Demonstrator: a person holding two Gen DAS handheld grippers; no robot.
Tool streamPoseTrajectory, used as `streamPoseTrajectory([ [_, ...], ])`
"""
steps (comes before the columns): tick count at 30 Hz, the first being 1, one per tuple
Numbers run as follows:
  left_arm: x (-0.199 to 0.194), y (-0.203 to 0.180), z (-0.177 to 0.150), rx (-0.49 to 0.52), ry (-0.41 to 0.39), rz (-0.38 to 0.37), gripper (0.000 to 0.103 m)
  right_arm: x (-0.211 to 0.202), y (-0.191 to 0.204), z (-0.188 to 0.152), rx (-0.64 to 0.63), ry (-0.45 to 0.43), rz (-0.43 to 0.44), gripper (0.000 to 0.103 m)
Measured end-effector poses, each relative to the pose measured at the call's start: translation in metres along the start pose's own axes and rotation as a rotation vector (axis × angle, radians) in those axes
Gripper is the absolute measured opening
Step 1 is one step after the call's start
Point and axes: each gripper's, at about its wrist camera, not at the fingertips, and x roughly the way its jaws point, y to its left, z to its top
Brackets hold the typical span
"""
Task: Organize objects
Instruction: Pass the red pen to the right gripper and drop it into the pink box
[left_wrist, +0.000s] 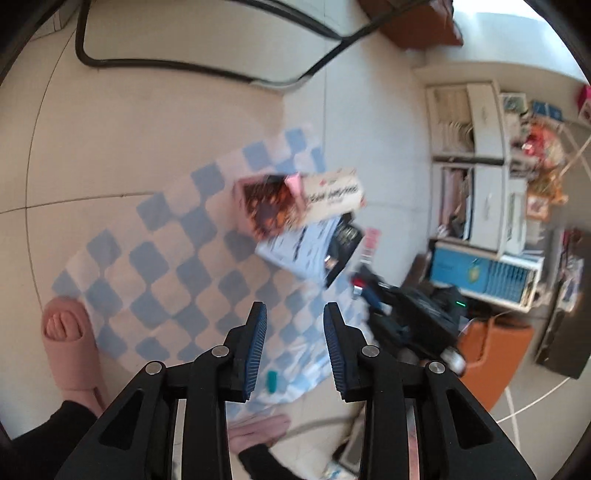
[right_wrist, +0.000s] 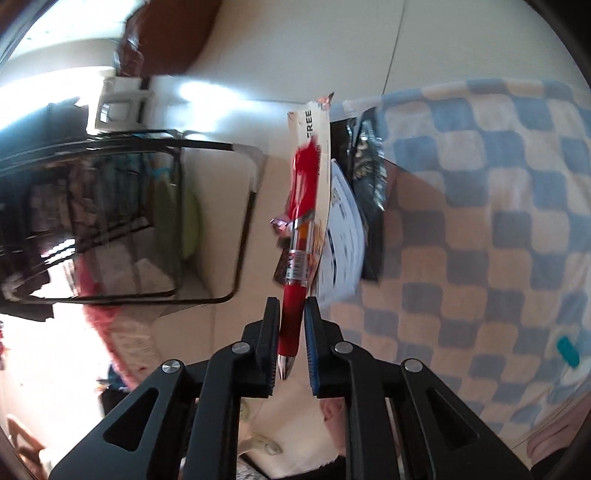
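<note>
My left gripper (left_wrist: 294, 314) is open and empty above a blue-and-cream checkered mat (left_wrist: 173, 266) on the floor. A stack of books (left_wrist: 295, 206) lies at the mat's far edge, with a pink clip (left_wrist: 294, 183) on the top one. A small teal object (left_wrist: 272, 381) lies on the mat near me. My right gripper (right_wrist: 291, 310) is shut on a red pen (right_wrist: 299, 236), which points forward, tip toward the camera. It also shows in the left wrist view (left_wrist: 364, 284). The books (right_wrist: 343, 229) and the mat (right_wrist: 480, 229) lie beyond it.
A bookshelf (left_wrist: 480, 192) full of books stands at the right, with an orange stool (left_wrist: 495, 347) near it. A black metal chair frame (right_wrist: 207, 229) stands left of the books. My foot in a pink slipper (left_wrist: 70, 347) rests at the mat's left corner.
</note>
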Motion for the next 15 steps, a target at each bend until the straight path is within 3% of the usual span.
streamPoseTrajectory([
  [8,0.004,0.008,0.01,-0.071,0.064,-0.093,0.03,0.063,-0.003,0.023,0.038,0.035,-0.123,0.015],
  [15,0.009,0.016,0.015,-0.097,0.061,-0.112,0.03,0.071,-0.019,0.016,0.062,0.024,-0.166,0.019],
])
